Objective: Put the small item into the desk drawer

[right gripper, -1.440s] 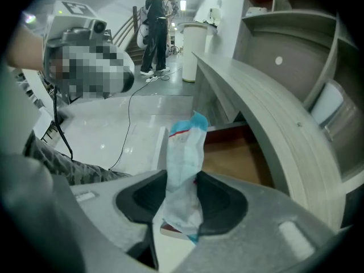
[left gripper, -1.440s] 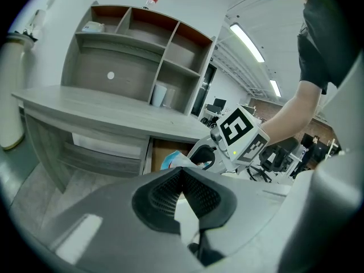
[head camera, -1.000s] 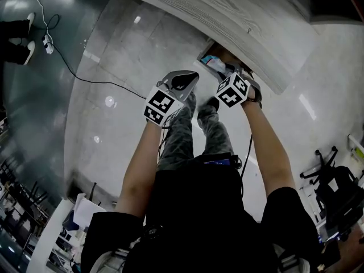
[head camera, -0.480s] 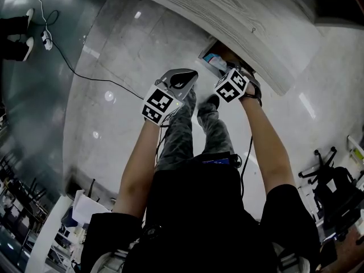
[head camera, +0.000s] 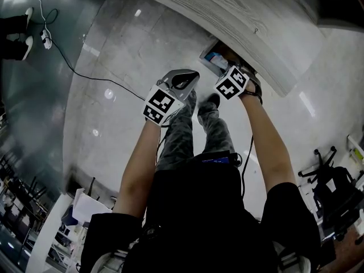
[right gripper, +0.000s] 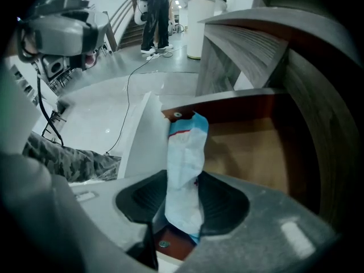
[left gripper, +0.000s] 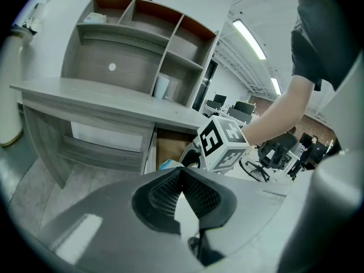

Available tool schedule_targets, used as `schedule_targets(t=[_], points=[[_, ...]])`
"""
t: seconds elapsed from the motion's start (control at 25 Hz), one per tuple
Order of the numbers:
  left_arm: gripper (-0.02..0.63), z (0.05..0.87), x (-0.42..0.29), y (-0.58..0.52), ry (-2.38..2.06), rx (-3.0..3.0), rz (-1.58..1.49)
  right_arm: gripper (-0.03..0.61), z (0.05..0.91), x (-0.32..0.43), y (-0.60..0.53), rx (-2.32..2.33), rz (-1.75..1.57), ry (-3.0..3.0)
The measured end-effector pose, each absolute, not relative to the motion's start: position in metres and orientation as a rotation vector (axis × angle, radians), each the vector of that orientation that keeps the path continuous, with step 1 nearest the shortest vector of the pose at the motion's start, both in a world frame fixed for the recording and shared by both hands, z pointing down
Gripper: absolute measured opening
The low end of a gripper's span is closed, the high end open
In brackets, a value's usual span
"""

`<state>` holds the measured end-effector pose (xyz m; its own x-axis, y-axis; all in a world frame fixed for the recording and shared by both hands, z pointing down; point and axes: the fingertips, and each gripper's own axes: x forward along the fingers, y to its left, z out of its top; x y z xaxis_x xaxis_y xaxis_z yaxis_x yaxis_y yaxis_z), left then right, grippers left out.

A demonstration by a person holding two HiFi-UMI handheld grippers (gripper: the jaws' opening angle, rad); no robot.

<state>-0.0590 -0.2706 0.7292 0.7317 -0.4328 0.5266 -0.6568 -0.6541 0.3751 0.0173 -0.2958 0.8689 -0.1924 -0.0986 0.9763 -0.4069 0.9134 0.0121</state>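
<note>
- Right gripper [right gripper: 183, 181] is clamping a small packet [right gripper: 185, 152] between its two dark pads, the jaws standing only as far apart as the packet's thickness.
- Left gripper [left gripper: 182, 172] is carrying nothing, its pads meeting at the tips; it is hanging left of the right gripper, out in front of the desk [left gripper: 102, 95].
- The desk drawer [right gripper: 256, 147] is standing pulled out, showing a bare brown wooden bottom.
- The packet is hanging over the drawer's inside at its left, close beside the drawer's white panel [right gripper: 142, 135]; whether it is touching the wood cannot be told.
- On the desk's shelf unit, a white roll-like thing [left gripper: 162, 87] is standing in a lower compartment and a small pale thing [left gripper: 94, 17] is lying in the top left one.
- The packet is looking soft and crumpled: white, with pale blue edges and a thin red line across its far end.
- Its long axis is running along the jaws, its far end sticking out well beyond the jaw tips towards the drawer's far left corner.
</note>
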Motion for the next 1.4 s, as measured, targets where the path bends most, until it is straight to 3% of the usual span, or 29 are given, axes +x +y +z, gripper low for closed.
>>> schedule_targets(t=[0.52, 1.12, 1.4], points=[[0.002, 0.727, -0.065, -0.274, -0.819, 2.382, 0.530, 0.223, 0.861, 0.016, -0.302, 0.415, 0.318, -1.760], [0.002, 0.703, -0.055, -0.268, -0.816, 2.408, 0.531, 0.227, 0.821, 0.020, -0.299, 0.538, 0.366, -1.813], [0.002, 0.684, -0.048, -0.265, -0.813, 2.434, 0.543, 0.141, 0.793, 0.023, -0.288, 0.553, 0.393, -1.841]])
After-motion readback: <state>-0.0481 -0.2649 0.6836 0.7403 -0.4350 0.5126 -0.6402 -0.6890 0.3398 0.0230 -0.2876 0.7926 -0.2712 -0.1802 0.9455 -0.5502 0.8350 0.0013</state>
